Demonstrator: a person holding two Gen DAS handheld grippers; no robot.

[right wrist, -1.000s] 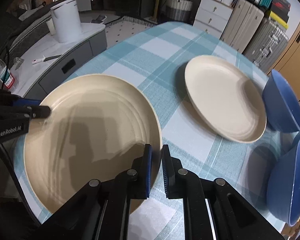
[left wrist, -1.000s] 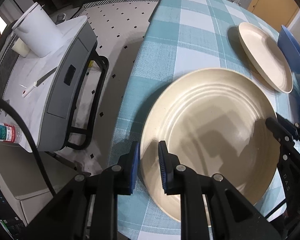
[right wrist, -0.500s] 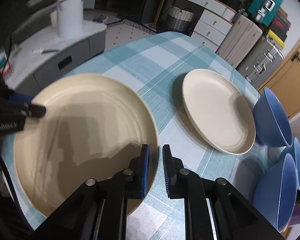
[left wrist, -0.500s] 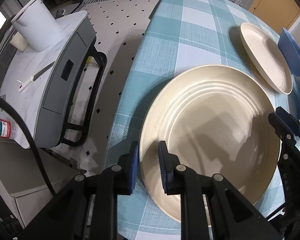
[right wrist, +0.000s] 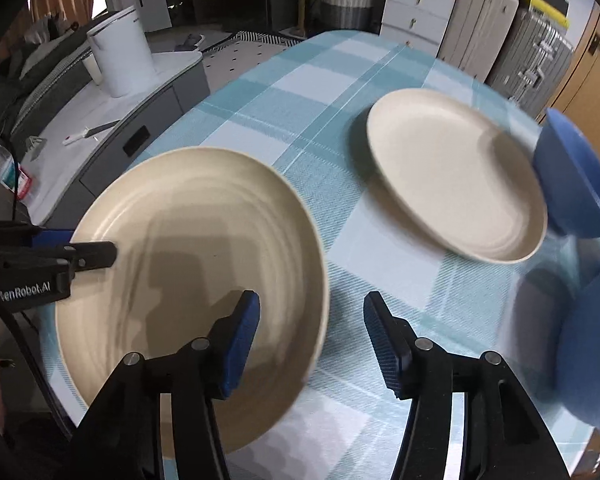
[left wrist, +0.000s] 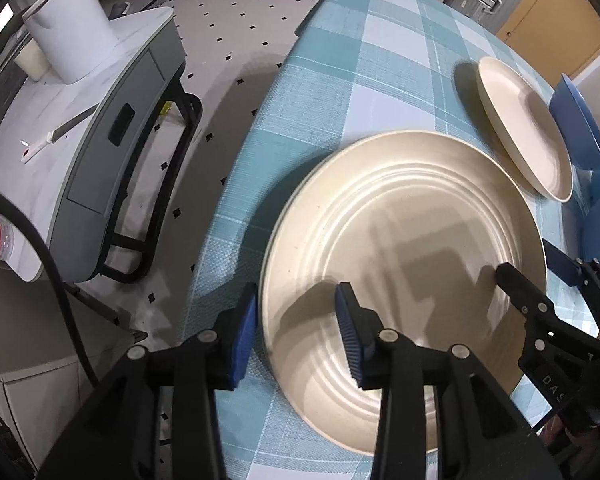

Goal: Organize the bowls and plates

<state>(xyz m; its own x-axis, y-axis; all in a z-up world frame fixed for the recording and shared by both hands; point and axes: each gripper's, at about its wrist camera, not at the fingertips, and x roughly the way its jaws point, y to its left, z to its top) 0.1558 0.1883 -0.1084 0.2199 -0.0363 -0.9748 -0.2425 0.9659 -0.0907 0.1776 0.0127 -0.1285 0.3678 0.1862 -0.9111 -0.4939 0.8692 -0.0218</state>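
Note:
A large cream ribbed plate lies on the teal checked tablecloth, close to the table's left edge. My left gripper straddles the plate's left rim; its jaws are opening and the pads no longer press on the rim. My right gripper straddles the opposite rim, jaws also opening, with pads clear of it. A smaller cream plate lies farther along the table. Beside it stand blue bowls, tilted.
Another blue bowl sits at the right edge. Left of the table stands a grey and white cabinet carrying a white container. Dotted floor separates them. Suitcases line the back.
Both grippers were shut on the large plate's rim on opposite sides. Now both have spread their jaws off it. The hands have hardly shifted.

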